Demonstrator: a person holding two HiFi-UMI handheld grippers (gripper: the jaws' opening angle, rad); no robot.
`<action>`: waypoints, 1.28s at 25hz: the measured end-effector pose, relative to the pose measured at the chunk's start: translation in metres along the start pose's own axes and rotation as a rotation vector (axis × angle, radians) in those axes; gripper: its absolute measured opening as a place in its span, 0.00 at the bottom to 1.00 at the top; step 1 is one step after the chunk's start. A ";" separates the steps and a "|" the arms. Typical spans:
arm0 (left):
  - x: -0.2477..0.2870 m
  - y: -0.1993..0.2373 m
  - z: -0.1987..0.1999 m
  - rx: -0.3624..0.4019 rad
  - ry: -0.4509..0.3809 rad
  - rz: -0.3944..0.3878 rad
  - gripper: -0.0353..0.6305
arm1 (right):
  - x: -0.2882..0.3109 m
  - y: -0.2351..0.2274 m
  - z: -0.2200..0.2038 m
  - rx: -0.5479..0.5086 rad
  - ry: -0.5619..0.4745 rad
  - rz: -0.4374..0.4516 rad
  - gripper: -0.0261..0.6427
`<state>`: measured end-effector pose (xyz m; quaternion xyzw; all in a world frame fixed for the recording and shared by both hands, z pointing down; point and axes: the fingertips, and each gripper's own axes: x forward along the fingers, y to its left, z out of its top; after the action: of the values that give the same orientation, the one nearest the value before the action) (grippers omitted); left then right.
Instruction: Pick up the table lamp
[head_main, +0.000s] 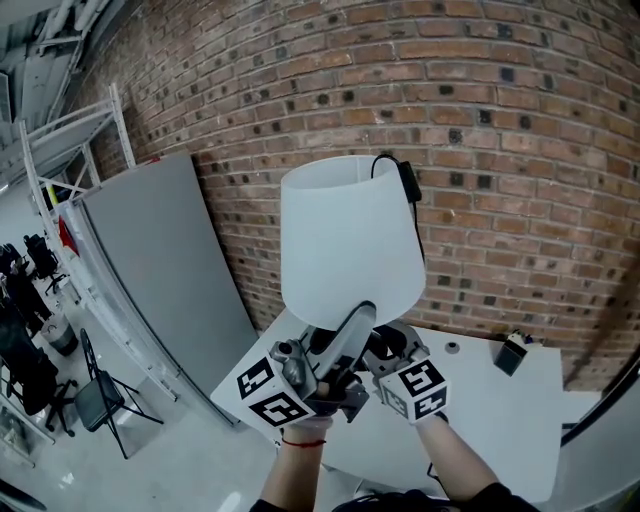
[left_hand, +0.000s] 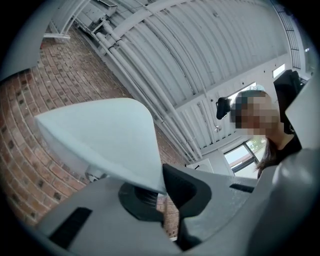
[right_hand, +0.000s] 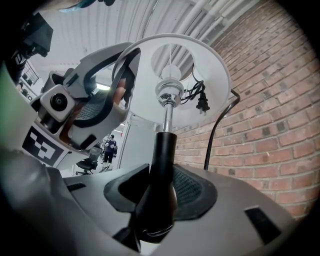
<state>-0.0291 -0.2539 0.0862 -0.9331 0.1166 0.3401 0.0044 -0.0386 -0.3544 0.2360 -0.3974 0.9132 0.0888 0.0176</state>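
The table lamp is off the table, held up in front of the brick wall. Its white shade (head_main: 349, 238) fills the middle of the head view. My left gripper (head_main: 352, 328) is shut on the shade's lower rim; the shade's edge (left_hand: 107, 142) sits between the dark pads of the left gripper (left_hand: 162, 189). My right gripper (right_hand: 157, 186) is shut on the lamp's black stem (right_hand: 164, 150), just under the shade (right_hand: 210, 65). The black cord (right_hand: 218, 125) and its plug (right_hand: 202, 103) hang from inside the shade. The lamp's base is hidden.
A white table (head_main: 500, 415) lies below, with a small black object (head_main: 512, 353) and a small round piece (head_main: 452, 347) on it. A grey panel (head_main: 160, 260) leans on the brick wall at left. A folding chair (head_main: 100, 400) stands on the floor.
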 end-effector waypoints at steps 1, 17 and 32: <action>0.001 -0.002 0.002 0.007 0.001 -0.002 0.07 | 0.000 0.001 0.003 -0.002 -0.006 0.000 0.26; 0.017 -0.039 0.029 0.064 -0.020 -0.049 0.07 | -0.016 0.007 0.049 -0.043 -0.083 -0.015 0.26; 0.022 -0.055 0.039 0.082 -0.031 -0.065 0.07 | -0.023 0.012 0.067 -0.056 -0.110 -0.021 0.26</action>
<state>-0.0249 -0.2019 0.0383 -0.9300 0.1002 0.3492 0.0557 -0.0340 -0.3176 0.1746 -0.4018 0.9038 0.1359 0.0574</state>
